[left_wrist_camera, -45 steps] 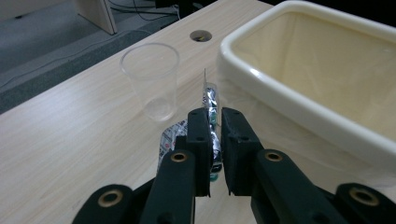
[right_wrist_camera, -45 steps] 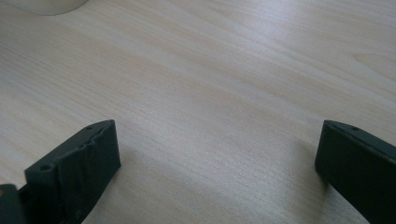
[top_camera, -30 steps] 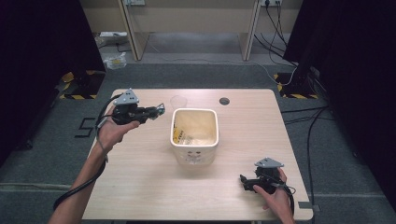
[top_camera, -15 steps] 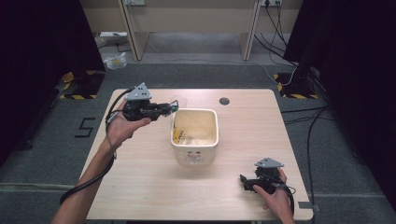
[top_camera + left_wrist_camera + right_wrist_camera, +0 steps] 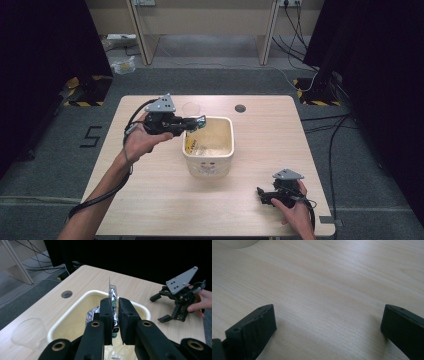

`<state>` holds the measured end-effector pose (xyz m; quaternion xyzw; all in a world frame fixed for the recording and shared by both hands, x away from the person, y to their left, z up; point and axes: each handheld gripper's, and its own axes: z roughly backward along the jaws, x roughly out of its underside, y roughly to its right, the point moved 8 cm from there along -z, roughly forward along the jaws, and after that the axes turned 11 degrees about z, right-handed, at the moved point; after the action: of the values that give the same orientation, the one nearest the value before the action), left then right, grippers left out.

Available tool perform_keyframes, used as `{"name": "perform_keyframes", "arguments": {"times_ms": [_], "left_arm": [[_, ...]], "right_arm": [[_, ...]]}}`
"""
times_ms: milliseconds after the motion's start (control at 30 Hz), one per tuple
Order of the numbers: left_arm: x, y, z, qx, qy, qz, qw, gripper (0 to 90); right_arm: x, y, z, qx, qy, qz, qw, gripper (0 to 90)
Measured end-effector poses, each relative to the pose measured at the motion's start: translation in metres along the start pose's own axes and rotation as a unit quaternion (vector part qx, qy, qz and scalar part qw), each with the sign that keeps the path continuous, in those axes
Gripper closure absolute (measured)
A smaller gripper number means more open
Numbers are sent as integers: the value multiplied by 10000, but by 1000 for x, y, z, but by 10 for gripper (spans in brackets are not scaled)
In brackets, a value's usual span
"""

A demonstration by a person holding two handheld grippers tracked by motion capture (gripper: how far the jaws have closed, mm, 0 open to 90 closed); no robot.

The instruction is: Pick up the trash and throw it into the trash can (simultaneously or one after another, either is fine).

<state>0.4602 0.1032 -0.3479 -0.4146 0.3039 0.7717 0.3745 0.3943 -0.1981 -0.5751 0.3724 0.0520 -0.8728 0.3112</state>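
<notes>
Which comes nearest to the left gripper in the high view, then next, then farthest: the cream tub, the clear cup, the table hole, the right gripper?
From the left gripper, which pinches a small packet:
1. Cream tub, right under its fingers.
2. Clear cup, just behind it.
3. Table hole, farther along the table's far edge.
4. Right gripper, at the near right corner.

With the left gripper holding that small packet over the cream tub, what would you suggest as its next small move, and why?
Probably open the left gripper and let go. Its jaws are shut on the small flat foil packet, which hangs over the open cream plastic tub, inside its rim, with similar packets already lying in it. The right gripper rests open on the wooden table, well away.
</notes>
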Motion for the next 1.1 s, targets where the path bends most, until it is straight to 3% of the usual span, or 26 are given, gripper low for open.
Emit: {"name": "perform_keyframes", "arguments": {"times_ms": [433, 767, 933, 1100], "left_arm": [[18, 5, -32, 126, -442, 47, 9989, 812], [36, -3, -50, 100, -796, 193, 9966, 804], [43, -8, -52, 49, -908, 218, 9956, 811], [42, -13, -50, 60, -828, 342, 9960, 791]], "right_arm": [[0, 0, 0, 0, 1, 2, 10000, 2], [0, 0, 0, 0, 1, 2, 10000, 3], [0, 0, 0, -1, 1, 1, 10000, 2], [0, 0, 0, 0, 0, 2, 10000, 2]]}}
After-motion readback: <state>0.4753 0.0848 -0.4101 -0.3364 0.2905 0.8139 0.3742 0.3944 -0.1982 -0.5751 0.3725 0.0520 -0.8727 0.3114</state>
